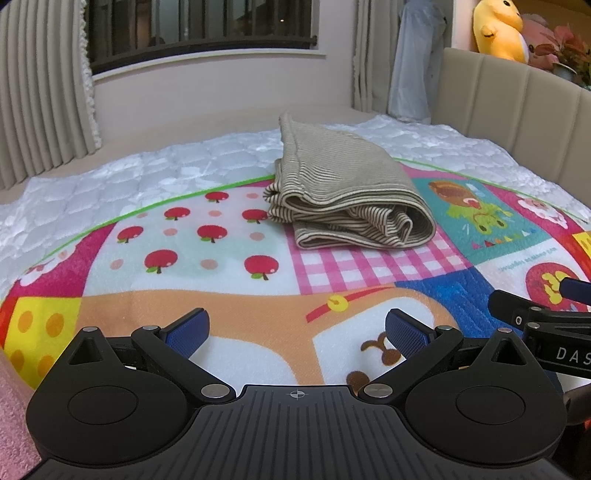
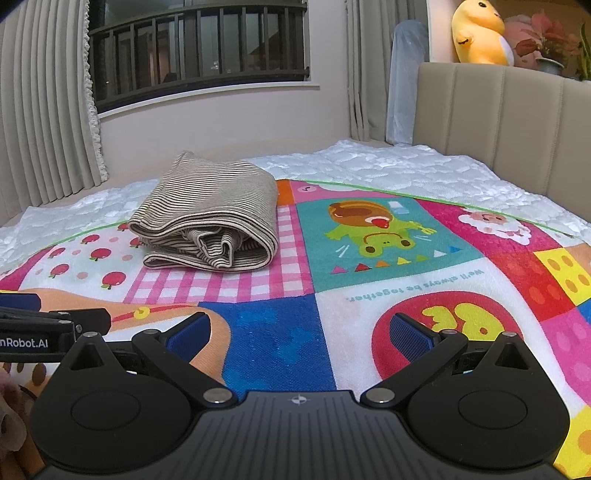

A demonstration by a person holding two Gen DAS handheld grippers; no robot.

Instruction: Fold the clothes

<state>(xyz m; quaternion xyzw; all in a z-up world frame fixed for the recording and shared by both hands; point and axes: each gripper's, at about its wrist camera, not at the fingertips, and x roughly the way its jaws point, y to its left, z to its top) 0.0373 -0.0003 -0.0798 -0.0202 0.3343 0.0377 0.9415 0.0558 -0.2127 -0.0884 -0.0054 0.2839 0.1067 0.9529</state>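
Note:
A beige striped garment (image 1: 343, 192) lies folded in a thick bundle on the colourful play mat (image 1: 221, 258), on the pink checked patch. It also shows in the right wrist view (image 2: 210, 218), at the left. My left gripper (image 1: 297, 334) is open and empty, low over the mat, well short of the garment. My right gripper (image 2: 301, 334) is open and empty, to the right of the left one and nearer than the garment. The right gripper's body shows at the right edge of the left wrist view (image 1: 546, 325). The left gripper's body shows at the left edge of the right wrist view (image 2: 48, 328).
The mat lies on a white quilted mattress (image 1: 147, 162). A beige padded headboard (image 2: 509, 122) stands at the right, with a yellow plush toy (image 2: 478, 33) and a potted plant (image 2: 550, 48) above it. Curtains (image 1: 40, 92) and a barred window (image 2: 199, 51) are behind.

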